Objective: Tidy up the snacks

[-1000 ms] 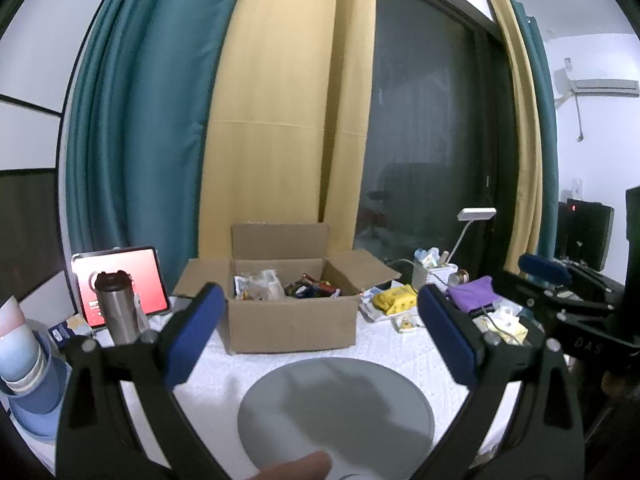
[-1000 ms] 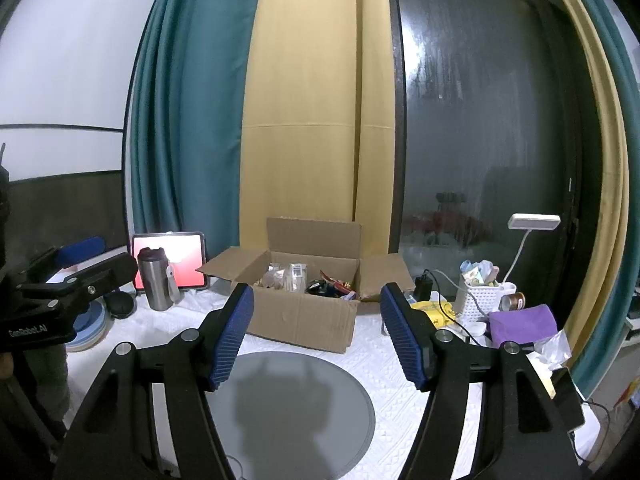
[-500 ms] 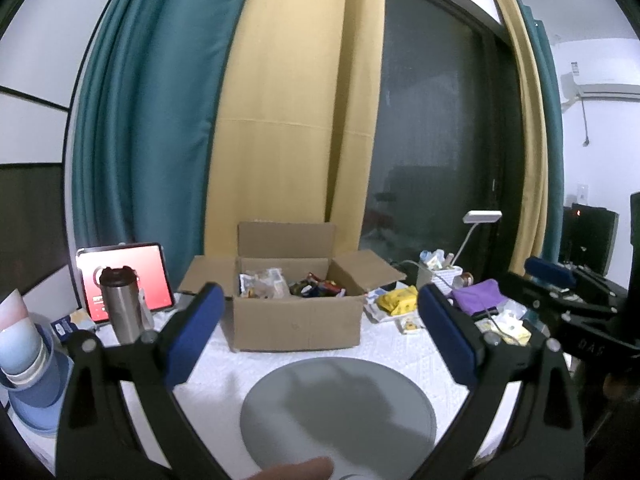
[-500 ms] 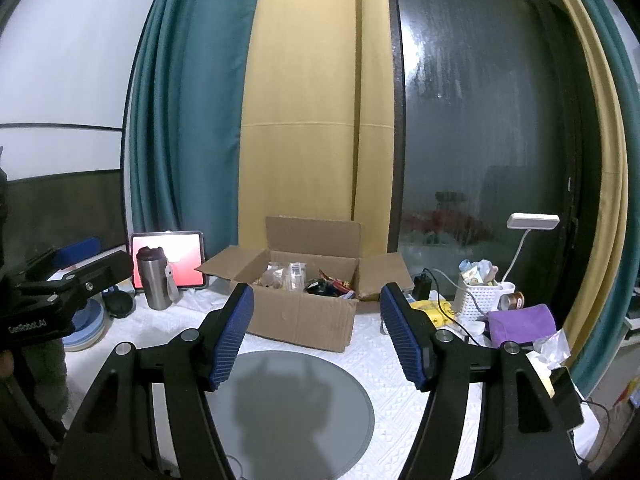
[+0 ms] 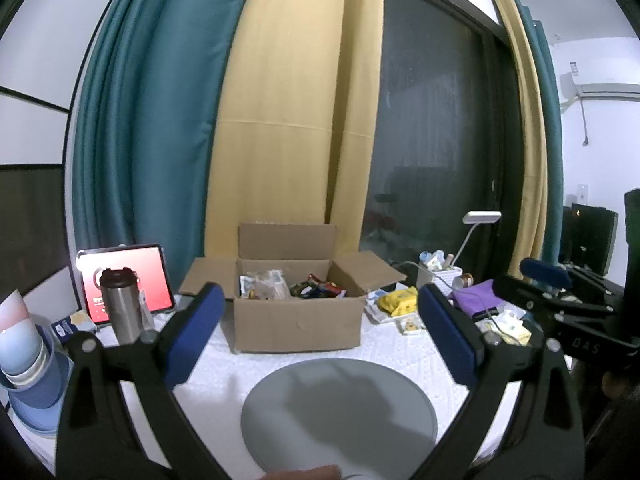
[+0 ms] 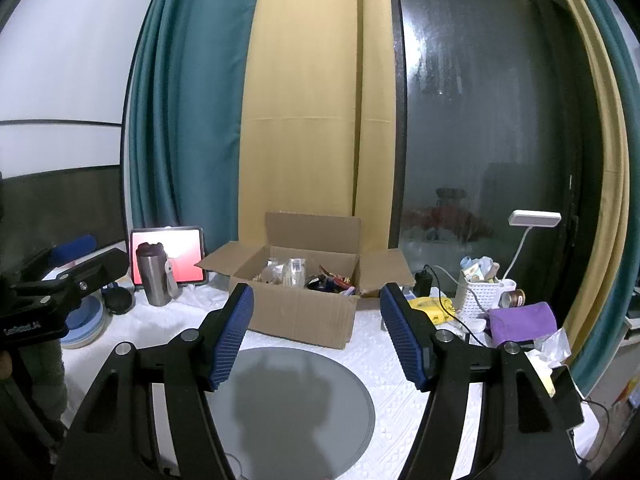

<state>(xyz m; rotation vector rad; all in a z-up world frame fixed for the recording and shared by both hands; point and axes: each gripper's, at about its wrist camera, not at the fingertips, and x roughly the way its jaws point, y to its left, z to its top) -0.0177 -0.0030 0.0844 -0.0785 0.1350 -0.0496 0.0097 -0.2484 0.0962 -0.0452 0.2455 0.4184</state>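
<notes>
Left hand-held gripper [image 5: 316, 316] and right hand-held gripper [image 6: 316, 316] agape (both empty)

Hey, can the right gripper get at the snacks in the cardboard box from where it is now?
Probably yes. The right gripper is open and empty, the box sits straight ahead with flaps folded back, and only the bare grey plate lies between.

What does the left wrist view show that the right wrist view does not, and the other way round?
Only the left wrist view shows the air conditioner on the wall and a fingertip at the bottom edge. Only the right wrist view shows the black charger beside the box. Both show the open cardboard box of snacks, the grey plate, the steel mug, the tablet and the desk lamp. Both grippers are open and empty.
</notes>
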